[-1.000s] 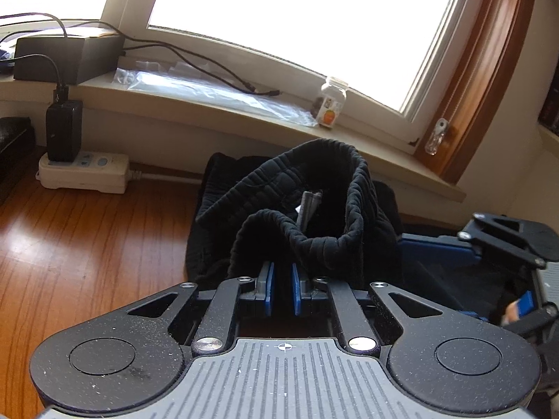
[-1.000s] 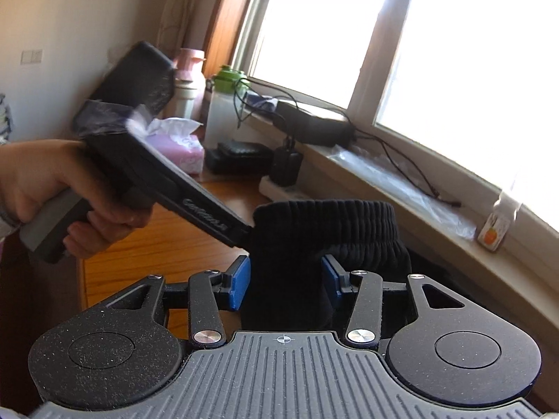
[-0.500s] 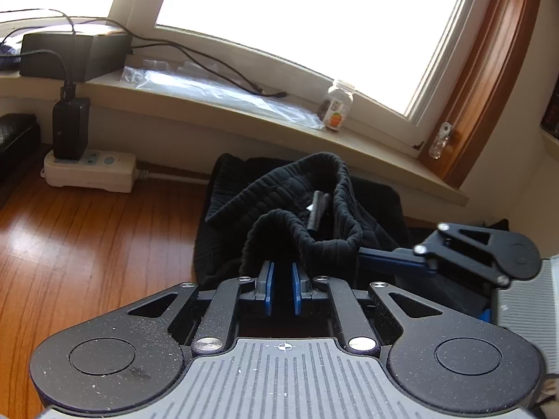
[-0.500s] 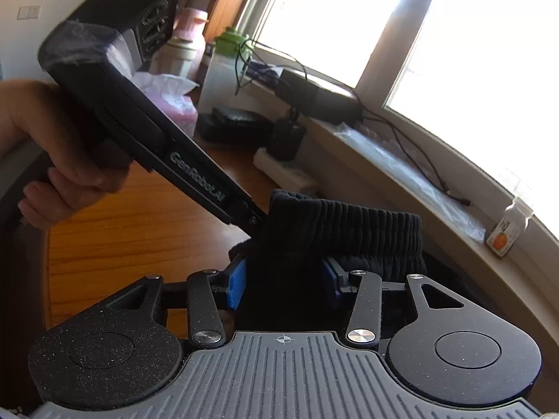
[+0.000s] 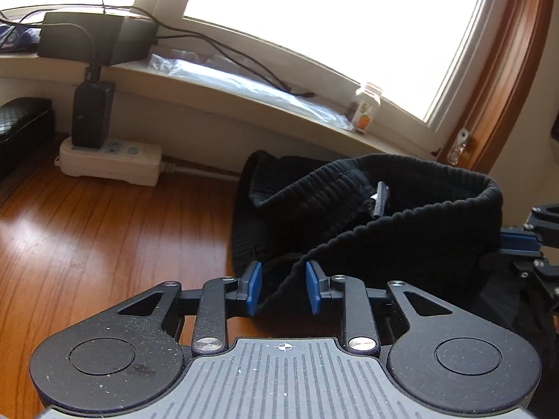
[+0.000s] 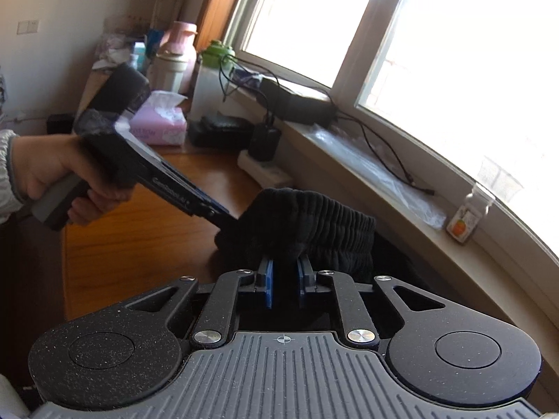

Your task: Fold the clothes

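bottle [image 5: 365,111] label unreadable (too small); sleeve [image 6: 7,171] cut off

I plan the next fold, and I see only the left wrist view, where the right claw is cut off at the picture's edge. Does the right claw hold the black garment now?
Observer: Yes. In the right wrist view the right claw has just been closing, and its pads now pinch the ribbed band of the black garment.
Operator: Thank you. What stands at the far end of the desk, outside my picture?
Observer: A pink tissue box stands there on the wooden desk, near the wall.
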### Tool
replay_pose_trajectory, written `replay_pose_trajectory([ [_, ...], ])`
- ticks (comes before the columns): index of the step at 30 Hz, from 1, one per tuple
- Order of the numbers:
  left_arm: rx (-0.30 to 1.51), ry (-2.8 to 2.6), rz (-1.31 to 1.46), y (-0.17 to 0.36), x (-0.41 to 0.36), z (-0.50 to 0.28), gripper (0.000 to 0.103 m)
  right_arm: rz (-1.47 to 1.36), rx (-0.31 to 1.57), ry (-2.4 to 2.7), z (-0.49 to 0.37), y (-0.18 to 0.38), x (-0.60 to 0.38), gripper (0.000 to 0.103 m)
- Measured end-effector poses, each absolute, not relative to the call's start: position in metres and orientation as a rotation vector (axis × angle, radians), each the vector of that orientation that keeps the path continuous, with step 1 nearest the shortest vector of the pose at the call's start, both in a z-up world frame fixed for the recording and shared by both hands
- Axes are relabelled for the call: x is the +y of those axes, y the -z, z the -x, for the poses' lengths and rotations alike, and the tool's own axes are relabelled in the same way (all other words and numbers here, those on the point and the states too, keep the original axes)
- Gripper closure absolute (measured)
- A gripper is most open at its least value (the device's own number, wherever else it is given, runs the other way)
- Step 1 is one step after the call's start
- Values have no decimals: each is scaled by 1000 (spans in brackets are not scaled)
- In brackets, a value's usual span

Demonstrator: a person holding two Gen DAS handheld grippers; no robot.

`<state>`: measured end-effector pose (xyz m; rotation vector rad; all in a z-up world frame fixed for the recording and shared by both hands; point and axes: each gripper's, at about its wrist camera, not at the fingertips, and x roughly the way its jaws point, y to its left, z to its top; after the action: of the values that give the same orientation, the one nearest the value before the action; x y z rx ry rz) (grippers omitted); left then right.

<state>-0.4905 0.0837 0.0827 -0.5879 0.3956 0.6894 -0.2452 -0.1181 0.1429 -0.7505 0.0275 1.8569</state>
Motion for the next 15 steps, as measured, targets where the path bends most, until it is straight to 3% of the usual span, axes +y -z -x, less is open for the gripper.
replay_pose_trajectory([
  [5, 419, -688, 584, -80, 80, 487, 74, 705, 72, -1867, 252, -132, -105, 78],
  [7, 425, -687, 587, -79, 79, 486, 74, 706, 56, -1862, 260, -130, -102, 64],
  [10, 427, -679, 587, -80, 79, 484, 74, 737, 13, -1834, 272, -124, -96, 56],
  [14, 423, -671, 579, -82, 78, 481, 74, 782, -28, -1800, 280, -116, -89, 56],
  [15, 421, -671, 578, -83, 77, 482, 74, 783, -11, -1804, 278, -114, -87, 65],
])
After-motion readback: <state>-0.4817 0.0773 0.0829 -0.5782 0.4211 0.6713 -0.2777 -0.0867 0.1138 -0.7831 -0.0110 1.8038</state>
